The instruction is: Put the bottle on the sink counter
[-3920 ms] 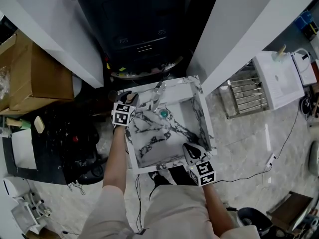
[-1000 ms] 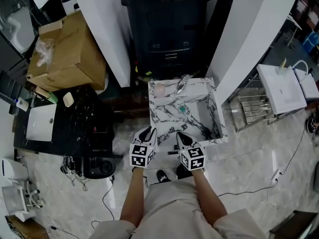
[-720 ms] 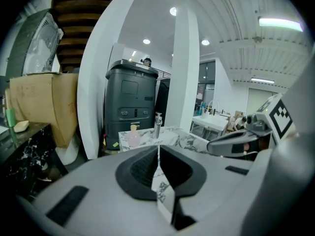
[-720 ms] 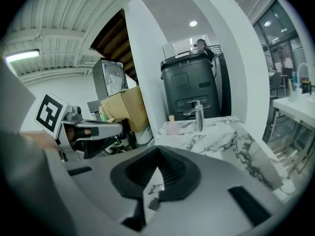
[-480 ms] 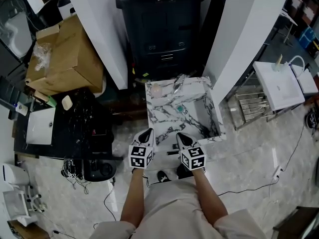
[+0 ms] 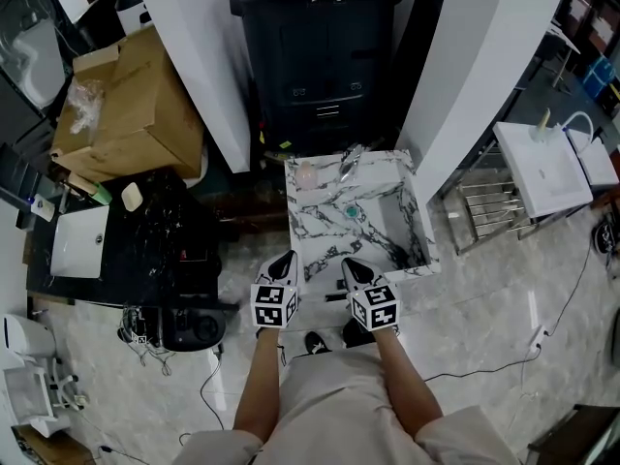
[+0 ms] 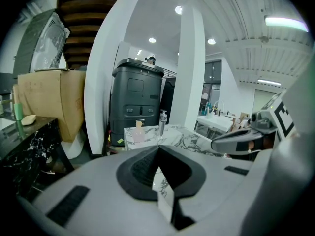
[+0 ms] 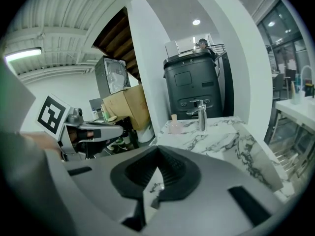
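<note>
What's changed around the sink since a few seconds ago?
The left gripper drew back from the back left corner of the counter, where the bottle stands free beside the faucet, to its front edge and shut empty. The right gripper shifted left along that edge. Sink unchanged.

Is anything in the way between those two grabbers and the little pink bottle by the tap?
Nothing visible. The pink bottle stands on the sink counter beside the faucet; only bare marble lies between it and the left gripper and right gripper, both shut, empty.

head view overhead, gripper views facing sink (image 6: 302,223)
</note>
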Demonstrator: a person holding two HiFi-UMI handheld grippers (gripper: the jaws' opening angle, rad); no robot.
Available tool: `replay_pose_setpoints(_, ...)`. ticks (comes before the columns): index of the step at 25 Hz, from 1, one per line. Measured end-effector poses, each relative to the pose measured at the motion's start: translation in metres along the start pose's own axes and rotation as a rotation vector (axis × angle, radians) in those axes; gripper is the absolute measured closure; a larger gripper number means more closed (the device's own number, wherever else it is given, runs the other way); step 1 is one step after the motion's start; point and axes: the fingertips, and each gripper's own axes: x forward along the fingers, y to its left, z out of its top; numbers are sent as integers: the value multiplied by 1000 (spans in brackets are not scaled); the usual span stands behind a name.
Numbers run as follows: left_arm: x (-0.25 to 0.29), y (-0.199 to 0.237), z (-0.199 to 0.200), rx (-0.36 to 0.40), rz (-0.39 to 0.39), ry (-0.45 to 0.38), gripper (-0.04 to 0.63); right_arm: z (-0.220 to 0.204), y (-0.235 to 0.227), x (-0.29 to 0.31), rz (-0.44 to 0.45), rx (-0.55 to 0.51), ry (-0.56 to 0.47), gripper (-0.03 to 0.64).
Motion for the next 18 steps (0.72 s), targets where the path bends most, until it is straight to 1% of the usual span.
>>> replay_pose_setpoints(6,-1,2,1,-23,-1,-10,589,-1,-1,1,-3,1,0,612)
replay_pose_setpoints(12,1,3,0,-29,2,-9,589,-1,-2,0,-7,2,1,612)
replay_pose_setpoints(18,3,4,-3,-46,6,-3,588,1,-2,-1,1,-17,3,612)
